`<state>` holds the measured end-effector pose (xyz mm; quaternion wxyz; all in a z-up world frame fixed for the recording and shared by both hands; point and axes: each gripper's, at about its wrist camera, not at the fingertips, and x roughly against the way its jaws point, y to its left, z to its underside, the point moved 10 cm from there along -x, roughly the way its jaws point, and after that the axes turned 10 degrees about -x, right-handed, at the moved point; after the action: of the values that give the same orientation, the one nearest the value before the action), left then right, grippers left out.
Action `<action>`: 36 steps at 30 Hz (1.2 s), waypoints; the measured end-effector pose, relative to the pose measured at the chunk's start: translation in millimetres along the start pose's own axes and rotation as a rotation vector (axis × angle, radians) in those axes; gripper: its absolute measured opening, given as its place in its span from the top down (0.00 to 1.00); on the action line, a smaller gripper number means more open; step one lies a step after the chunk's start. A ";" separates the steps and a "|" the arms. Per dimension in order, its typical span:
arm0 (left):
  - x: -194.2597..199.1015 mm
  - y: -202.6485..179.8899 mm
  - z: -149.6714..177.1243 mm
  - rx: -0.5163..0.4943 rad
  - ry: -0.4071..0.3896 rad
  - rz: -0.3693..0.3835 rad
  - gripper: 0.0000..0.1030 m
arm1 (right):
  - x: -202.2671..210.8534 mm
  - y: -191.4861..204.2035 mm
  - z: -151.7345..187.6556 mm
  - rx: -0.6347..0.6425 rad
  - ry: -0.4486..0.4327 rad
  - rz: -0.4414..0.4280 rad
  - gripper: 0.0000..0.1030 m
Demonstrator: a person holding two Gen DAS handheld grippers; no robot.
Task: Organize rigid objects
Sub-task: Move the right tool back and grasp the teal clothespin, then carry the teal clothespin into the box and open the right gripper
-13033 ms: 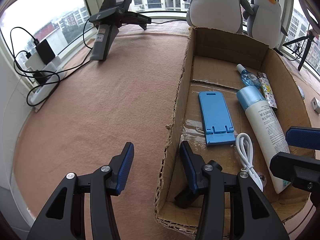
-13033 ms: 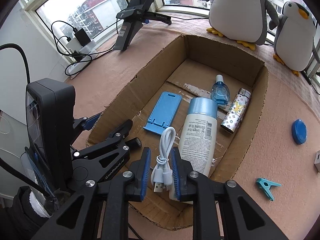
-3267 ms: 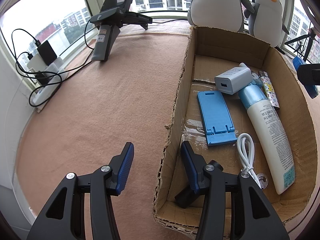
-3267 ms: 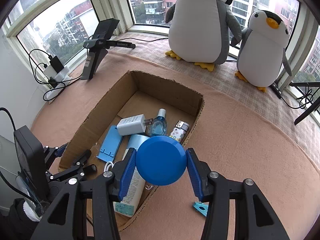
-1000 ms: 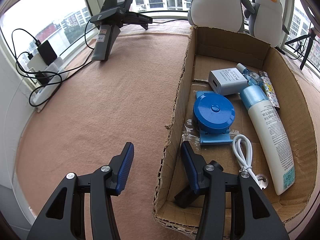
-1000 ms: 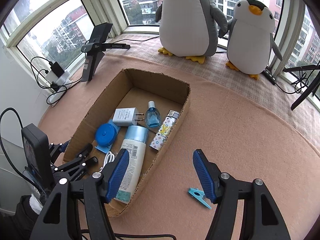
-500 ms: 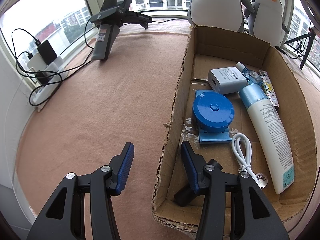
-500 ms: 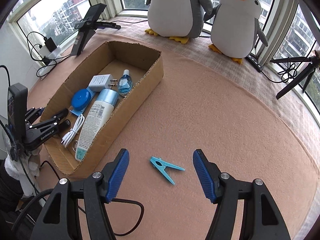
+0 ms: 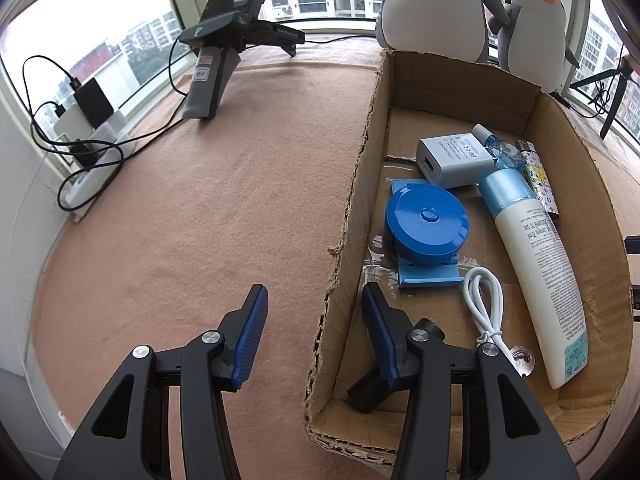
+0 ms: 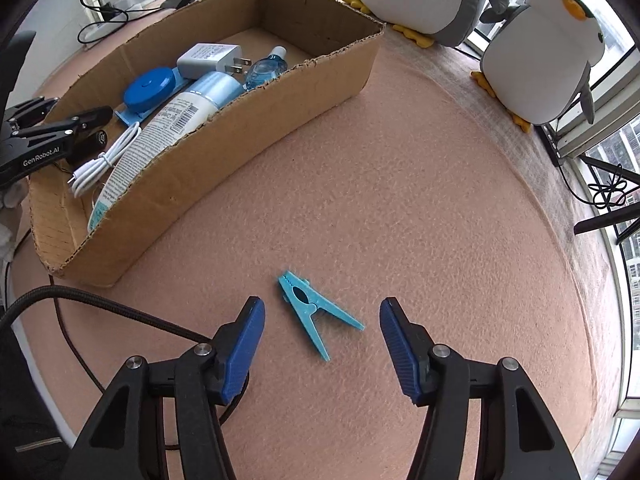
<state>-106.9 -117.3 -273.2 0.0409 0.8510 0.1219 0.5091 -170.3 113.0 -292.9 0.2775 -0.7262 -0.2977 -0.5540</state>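
A cardboard box (image 9: pixel 356 184) (image 10: pixel 304 80) holds a blue round case (image 9: pixel 426 227) (image 10: pixel 147 89) on a blue phone stand (image 9: pixel 428 274), a white charger (image 9: pixel 452 158) (image 10: pixel 208 60), a lotion tube (image 9: pixel 540 256) (image 10: pixel 160 128), a white cable (image 9: pixel 486 304) (image 10: pixel 104 160), a small blue bottle (image 9: pixel 504 152) (image 10: pixel 266 67) and a patterned lighter (image 9: pixel 538 182). My left gripper (image 9: pixel 316 312) is open, straddling the box's near left wall. My right gripper (image 10: pixel 322 328) is open and low over a light blue clothespin (image 10: pixel 314 312) lying on the mat between its fingers.
Two plush penguins (image 10: pixel 540 48) (image 9: pixel 436 4) stand behind the box. A black stand (image 9: pixel 224 40) and a power strip with cables (image 9: pixel 80 136) sit at the far left. A black cable (image 10: pixel 100 308) runs on the mat near my right gripper. A tripod (image 10: pixel 608 200) is at the right edge.
My right gripper released the blue round case into the box earlier. It then swung right and down, and the clothespin now lies between its open fingers. The left gripper has stayed put.
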 end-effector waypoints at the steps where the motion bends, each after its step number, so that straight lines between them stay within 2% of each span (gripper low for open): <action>1: 0.0 0.0 0.0 0.000 0.000 0.000 0.53 | -1.1 -0.2 -0.3 0.003 0.002 0.001 0.46; 9: 0.0 0.1 -0.2 0.000 0.000 -0.001 0.53 | -9.1 -5.7 1.0 -0.014 0.016 -0.003 0.57; 15: 0.1 0.2 0.2 0.001 0.000 -0.001 0.53 | -7.0 -8.8 3.8 -0.064 0.024 -0.043 0.72; 17: 0.0 0.1 -0.5 0.001 0.001 -0.001 0.53 | -5.9 -9.1 6.1 -0.080 0.028 -0.054 0.81; 19: 0.0 0.3 0.0 0.002 0.001 0.000 0.53 | -4.6 -9.4 8.7 -0.094 0.028 -0.059 0.84; 24: 0.0 0.2 0.0 0.002 0.001 0.000 0.53 | 0.2 -10.8 15.5 -0.138 0.012 -0.065 0.84; 30: 0.0 0.1 -0.7 0.001 0.002 -0.001 0.53 | 16.3 -19.6 18.7 -0.247 -0.055 -0.090 0.84; 36: 0.0 0.3 -0.9 0.002 0.002 -0.001 0.53 | 46.2 -23.2 2.7 -0.326 -0.137 -0.113 0.84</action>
<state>-107.6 -117.6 -272.7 0.0401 0.8506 0.1230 0.5096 -176.1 136.2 -247.0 0.1034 -0.7796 -0.2625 -0.5591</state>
